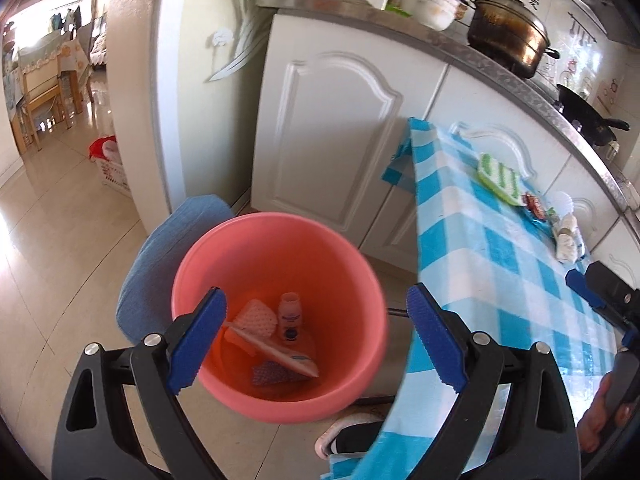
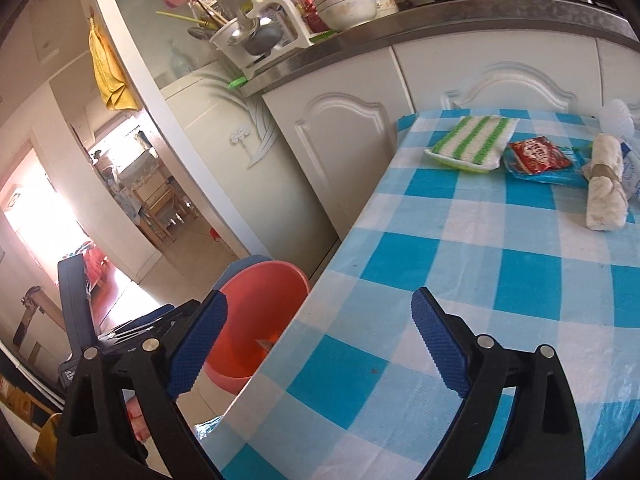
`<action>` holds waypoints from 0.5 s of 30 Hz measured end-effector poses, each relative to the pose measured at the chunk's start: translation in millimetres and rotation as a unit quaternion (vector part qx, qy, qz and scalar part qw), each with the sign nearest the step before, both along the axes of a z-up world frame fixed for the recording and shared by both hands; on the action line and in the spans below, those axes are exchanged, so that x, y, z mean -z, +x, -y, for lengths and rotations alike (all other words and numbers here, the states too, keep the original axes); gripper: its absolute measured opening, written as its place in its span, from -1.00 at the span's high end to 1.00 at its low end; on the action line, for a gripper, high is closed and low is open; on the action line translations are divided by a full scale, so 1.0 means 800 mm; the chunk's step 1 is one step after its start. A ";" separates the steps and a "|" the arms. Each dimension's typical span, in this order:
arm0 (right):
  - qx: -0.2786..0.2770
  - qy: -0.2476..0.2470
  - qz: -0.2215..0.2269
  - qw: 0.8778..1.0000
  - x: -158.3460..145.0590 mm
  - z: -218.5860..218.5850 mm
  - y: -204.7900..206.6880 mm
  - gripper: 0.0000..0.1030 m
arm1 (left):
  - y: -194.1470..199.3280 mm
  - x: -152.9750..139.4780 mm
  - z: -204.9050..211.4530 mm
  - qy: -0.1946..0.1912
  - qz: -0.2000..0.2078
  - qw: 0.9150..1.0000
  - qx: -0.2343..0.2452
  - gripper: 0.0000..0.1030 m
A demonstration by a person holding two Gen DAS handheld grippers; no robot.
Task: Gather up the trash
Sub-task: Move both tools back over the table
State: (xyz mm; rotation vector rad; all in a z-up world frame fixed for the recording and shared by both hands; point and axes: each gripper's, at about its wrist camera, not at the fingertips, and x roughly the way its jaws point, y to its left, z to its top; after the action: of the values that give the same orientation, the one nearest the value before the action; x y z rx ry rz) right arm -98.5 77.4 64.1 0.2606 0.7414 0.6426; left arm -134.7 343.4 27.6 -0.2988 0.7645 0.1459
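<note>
Kitchen floor, pink bin (image 1: 280,320) left of checkered table (image 2: 480,280) — bottle (image 1: 291,318), wrappers already inside. Left gripper (image 1: 312,336) over bin, jaws wide, empty. Right gripper (image 2: 320,340) likewise empty. Left on table — striped sponge (image 2: 472,142), red packet (image 2: 538,156), paper roll (image 2: 606,184).

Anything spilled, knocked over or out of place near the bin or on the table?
Nothing spilled or toppled. The pink bin stands upright beside the table with trash inside. A green-striped sponge, a red wrapper and a rolled white wad lie at the table's far end, uncollected.
</note>
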 end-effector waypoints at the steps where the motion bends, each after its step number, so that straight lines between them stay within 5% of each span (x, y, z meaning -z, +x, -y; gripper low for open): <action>1: 0.007 0.005 0.002 1.000 0.001 0.009 0.000 -0.80 | 0.002 -0.005 0.008 0.001 0.003 1.000 0.006 -0.79; 15: 0.088 0.067 -0.014 0.994 0.018 0.127 0.012 -0.80 | 0.030 -0.029 0.113 0.025 0.003 0.997 0.078 -0.79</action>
State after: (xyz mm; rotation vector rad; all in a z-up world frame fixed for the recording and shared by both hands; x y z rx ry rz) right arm -89.0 -24.3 49.7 0.4538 0.6936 0.5216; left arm -110.8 253.0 50.6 -0.1907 0.7729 0.0176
